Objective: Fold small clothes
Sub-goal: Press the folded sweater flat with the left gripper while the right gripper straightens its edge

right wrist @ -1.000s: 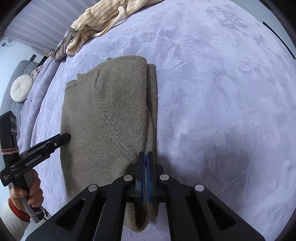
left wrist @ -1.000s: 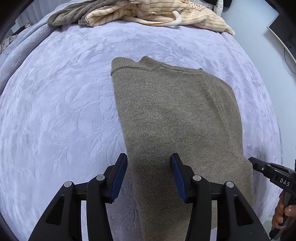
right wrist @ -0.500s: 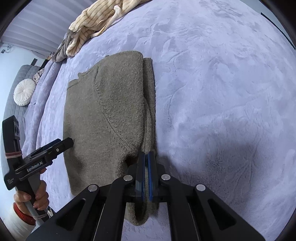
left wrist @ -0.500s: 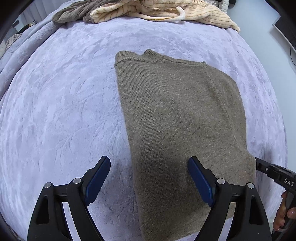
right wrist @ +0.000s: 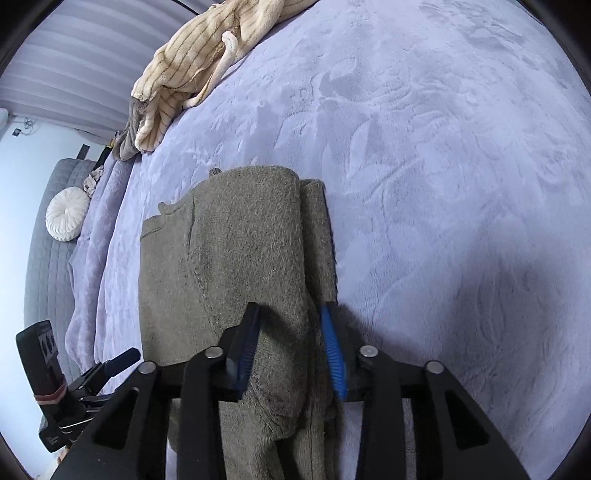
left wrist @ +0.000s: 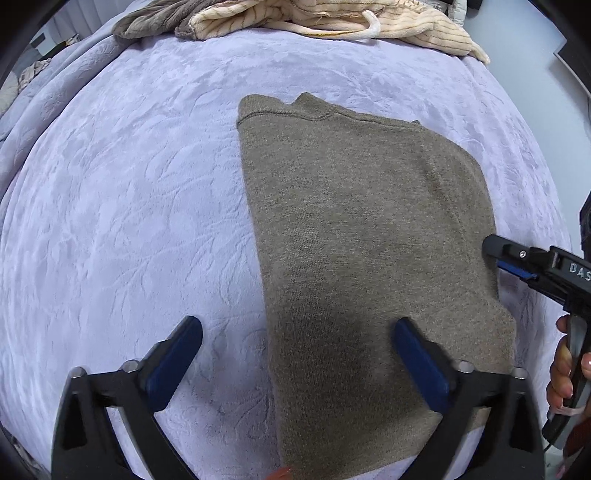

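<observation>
Right gripper [right wrist: 291, 354] now parted astride sweater [left wrist: 369, 240] edge; left gripper [left wrist: 295, 354] wide apart.

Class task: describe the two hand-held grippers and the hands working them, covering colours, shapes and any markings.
The left gripper and right gripper have black, angular frames with triangular cut-outs, silver rivets and blue finger pads. White letters "DAS" mark the right one's side. The bare right hand grips its black handle. A red band wraps the left gripper's body.

A lavender embossed blanket [left wrist: 129, 206] covered the bed. At its far edge lay a cream striped garment [left wrist: 369, 18]; beyond sat a round white cushion [right wrist: 66, 219].
</observation>
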`<state>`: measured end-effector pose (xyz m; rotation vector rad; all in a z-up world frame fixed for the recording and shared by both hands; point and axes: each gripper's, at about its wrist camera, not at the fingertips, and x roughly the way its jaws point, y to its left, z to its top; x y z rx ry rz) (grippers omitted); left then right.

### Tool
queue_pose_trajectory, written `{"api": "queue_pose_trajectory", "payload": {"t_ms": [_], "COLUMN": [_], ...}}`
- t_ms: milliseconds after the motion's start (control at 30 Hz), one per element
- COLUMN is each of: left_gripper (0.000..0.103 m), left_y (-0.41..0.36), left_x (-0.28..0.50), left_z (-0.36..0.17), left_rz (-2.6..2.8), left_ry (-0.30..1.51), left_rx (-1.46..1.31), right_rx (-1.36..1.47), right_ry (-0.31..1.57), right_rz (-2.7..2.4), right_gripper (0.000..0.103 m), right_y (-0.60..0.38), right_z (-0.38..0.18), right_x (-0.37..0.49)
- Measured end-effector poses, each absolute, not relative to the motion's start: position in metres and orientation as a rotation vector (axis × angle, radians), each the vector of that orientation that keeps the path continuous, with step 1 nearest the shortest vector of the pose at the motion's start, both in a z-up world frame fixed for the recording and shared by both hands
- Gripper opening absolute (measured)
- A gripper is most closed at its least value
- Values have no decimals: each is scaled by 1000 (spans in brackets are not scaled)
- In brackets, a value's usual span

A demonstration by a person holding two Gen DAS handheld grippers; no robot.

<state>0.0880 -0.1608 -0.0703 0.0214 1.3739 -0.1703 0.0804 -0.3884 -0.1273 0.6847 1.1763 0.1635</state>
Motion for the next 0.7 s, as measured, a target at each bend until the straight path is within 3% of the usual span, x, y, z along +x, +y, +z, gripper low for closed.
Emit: {"api": "queue_pose_trajectory", "payload": {"t_ms": [233, 267, 300, 333, 500, 700], "left_gripper": [103, 103, 103, 103, 103, 103], "left_y": [-158, -158, -157, -157, -162, -168], "left_x": [88, 88, 88, 87, 87, 90], "left_z": [-70, -70, -70, -70, -68, -69], "left_rz": [-157, -151, -145, -139, -131, -171], "left_ry": [1377, 1379, 1379, 1375, 1350, 1368], "left_rx": [25, 30, 36, 48, 105, 122], "right_rx": [718, 707, 674, 641, 480, 436], "right_ry": [1164, 1169, 1181, 1180, 1144, 1202], "right_rz": [229, 236, 231, 229, 198, 164], "right_gripper": [43, 39, 20, 12, 7, 7], "right_y": [-388, -386, -382, -379, -371, -369], "right_z": [-131, -132, -131, -128, -102, -126], "right_x": [90, 92, 94, 94, 88, 92]}}
